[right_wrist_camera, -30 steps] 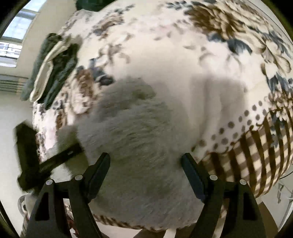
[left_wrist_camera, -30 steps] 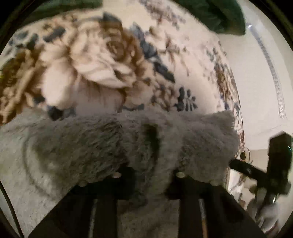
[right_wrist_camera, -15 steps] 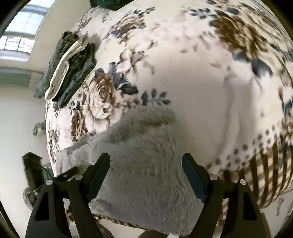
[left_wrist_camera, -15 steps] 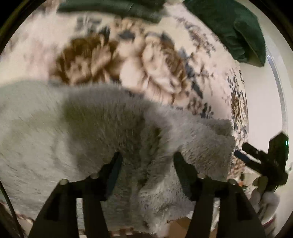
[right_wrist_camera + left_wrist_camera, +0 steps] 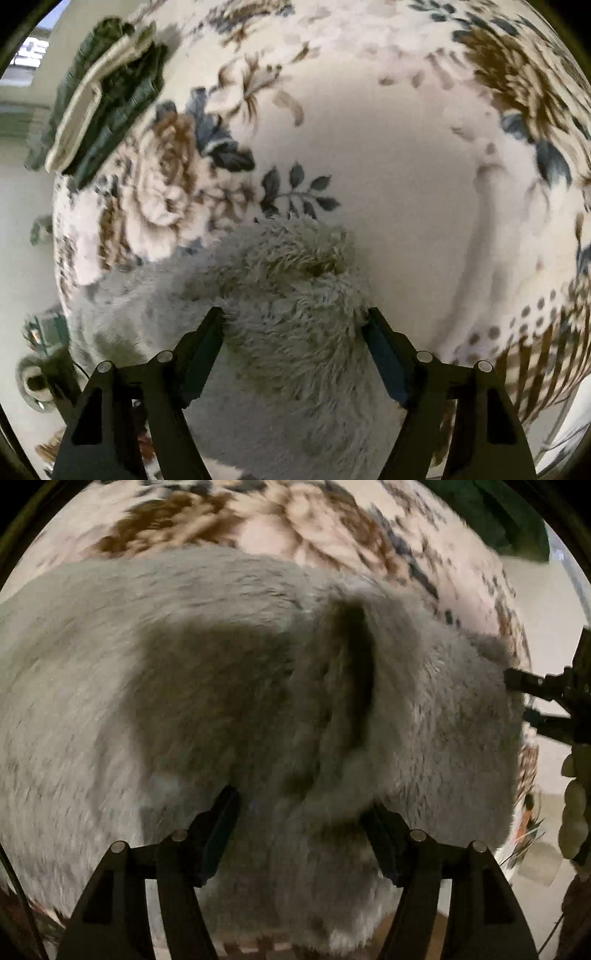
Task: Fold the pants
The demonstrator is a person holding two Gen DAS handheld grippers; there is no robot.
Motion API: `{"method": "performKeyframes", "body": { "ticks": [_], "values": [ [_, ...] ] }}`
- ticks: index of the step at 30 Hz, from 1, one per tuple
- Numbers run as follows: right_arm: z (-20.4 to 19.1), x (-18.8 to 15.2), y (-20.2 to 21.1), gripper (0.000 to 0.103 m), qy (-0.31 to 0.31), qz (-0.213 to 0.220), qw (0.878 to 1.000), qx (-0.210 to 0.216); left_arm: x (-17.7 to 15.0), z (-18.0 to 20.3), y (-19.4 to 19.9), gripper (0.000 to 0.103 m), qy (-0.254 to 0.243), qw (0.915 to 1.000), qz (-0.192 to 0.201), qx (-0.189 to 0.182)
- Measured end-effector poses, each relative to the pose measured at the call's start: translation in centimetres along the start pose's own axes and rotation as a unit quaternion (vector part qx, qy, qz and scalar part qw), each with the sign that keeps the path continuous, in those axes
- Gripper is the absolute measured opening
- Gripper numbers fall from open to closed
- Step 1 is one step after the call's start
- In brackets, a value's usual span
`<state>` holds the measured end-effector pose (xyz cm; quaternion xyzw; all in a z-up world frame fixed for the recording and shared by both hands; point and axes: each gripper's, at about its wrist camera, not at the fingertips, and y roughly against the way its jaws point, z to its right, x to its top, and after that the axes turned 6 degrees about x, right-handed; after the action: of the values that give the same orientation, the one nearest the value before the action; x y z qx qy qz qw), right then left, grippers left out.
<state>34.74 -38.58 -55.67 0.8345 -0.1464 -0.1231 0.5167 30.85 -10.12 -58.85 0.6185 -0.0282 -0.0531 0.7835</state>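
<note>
The fluffy grey pants (image 5: pixel 221 686) lie on a floral blanket (image 5: pixel 295 524) and fill most of the left wrist view, with a dark fold crease (image 5: pixel 354 672) running down the middle. My left gripper (image 5: pixel 301 805) is open, its fingers straddling a raised ridge of the fabric. In the right wrist view the pants (image 5: pixel 288 295) lie bunched at the near edge of the blanket (image 5: pixel 388 166). My right gripper (image 5: pixel 293 317) is open, fingers on either side of the bunched end. The right gripper also shows at the right edge of the left wrist view (image 5: pixel 546 698).
A dark green folded garment with a cream band (image 5: pixel 99 103) lies at the blanket's far left. Another dark green cloth (image 5: pixel 509 520) sits at the upper right of the left wrist view. The blanket's striped border (image 5: pixel 535 350) drops off at the right.
My left gripper was shut on the fabric a second ago and has opened wide. Both grippers have moved over the pants; the right one now straddles the bunched end.
</note>
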Motion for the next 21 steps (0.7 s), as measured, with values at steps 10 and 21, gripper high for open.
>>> {"method": "performKeyframes", "body": {
  "ticks": [10,21],
  "values": [
    [-6.9,-7.5,1.9,0.088,0.039,0.051,0.996,-0.059,-7.2,-14.7,7.6,0.079,0.245,0.9549,0.143,-0.088],
    [-13.0,-11.4,-7.2,0.088,0.049,0.014,0.993,-0.111,-11.7,-33.2,5.4,0.093,0.534,0.8005,0.239,-0.129]
  ]
}}
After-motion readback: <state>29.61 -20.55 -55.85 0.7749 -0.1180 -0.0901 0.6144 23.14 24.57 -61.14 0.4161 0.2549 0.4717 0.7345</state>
